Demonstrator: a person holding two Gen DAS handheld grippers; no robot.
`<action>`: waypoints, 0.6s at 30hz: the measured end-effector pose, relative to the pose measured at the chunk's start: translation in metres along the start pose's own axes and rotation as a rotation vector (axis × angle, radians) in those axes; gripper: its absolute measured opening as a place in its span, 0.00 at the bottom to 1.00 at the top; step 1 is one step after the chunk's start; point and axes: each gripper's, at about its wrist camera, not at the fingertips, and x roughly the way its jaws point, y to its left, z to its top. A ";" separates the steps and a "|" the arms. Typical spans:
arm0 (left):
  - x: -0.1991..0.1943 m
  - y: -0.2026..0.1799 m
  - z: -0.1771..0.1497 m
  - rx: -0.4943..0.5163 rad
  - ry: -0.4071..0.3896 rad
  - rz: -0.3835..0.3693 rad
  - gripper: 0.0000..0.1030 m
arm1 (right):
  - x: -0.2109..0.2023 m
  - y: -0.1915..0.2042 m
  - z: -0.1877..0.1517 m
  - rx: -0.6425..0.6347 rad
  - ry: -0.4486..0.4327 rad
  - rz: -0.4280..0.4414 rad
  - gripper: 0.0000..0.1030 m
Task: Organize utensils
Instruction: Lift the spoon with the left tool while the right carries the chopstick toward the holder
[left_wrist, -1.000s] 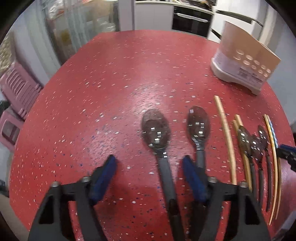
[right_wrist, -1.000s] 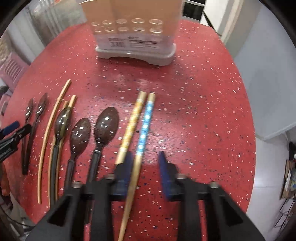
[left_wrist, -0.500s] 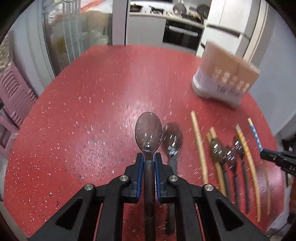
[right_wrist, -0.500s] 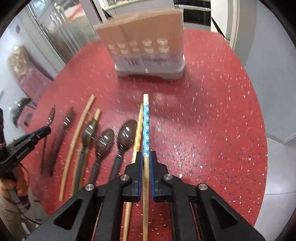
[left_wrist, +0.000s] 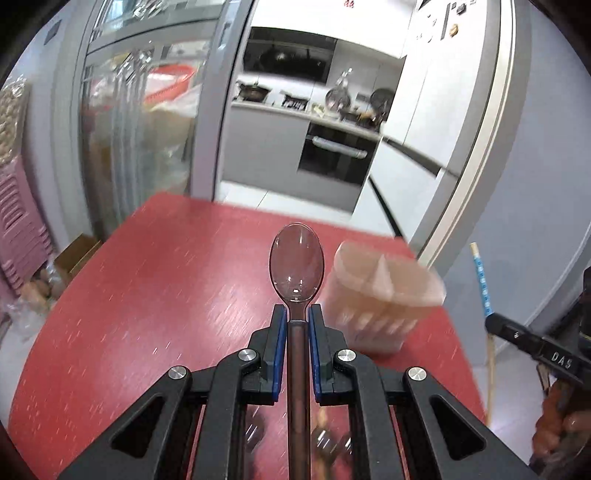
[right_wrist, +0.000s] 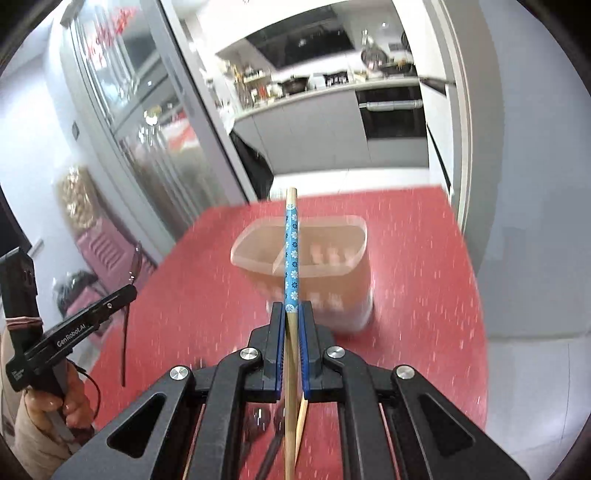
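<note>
- Two tools are clenched: the left tool (left_wrist: 294, 334) grasps a clear spoon (left_wrist: 296, 260) by its neck, the right tool (right_wrist: 291, 330) a blue-patterned chopstick (right_wrist: 291, 251).
- Both utensils are held above the red table (left_wrist: 166, 266), long axes pointing forward.
- A divided holder (right_wrist: 332, 258) stands toward the table's far edge, straight ahead of the right tool, ahead-right of the left.
- No utensils can be made out inside the holder.

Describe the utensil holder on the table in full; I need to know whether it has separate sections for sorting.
The utensil holder is a translucent, pinkish-beige plastic tub with rounded corners and an open top. It stands upright on the red speckled table, blurred by motion. An inner divider splits it into at least two compartments; pale oval holes line its walls. Nothing visibly touches it. I see no utensils inside, though the blur leaves doubt.
</note>
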 end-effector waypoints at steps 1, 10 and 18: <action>0.007 -0.007 0.009 0.002 -0.012 -0.008 0.36 | 0.002 -0.001 0.008 0.001 -0.018 0.003 0.08; 0.059 -0.040 0.079 -0.014 -0.127 -0.067 0.36 | 0.032 -0.007 0.087 0.008 -0.222 0.015 0.08; 0.111 -0.050 0.099 -0.026 -0.183 -0.051 0.36 | 0.077 -0.014 0.124 -0.003 -0.318 -0.023 0.07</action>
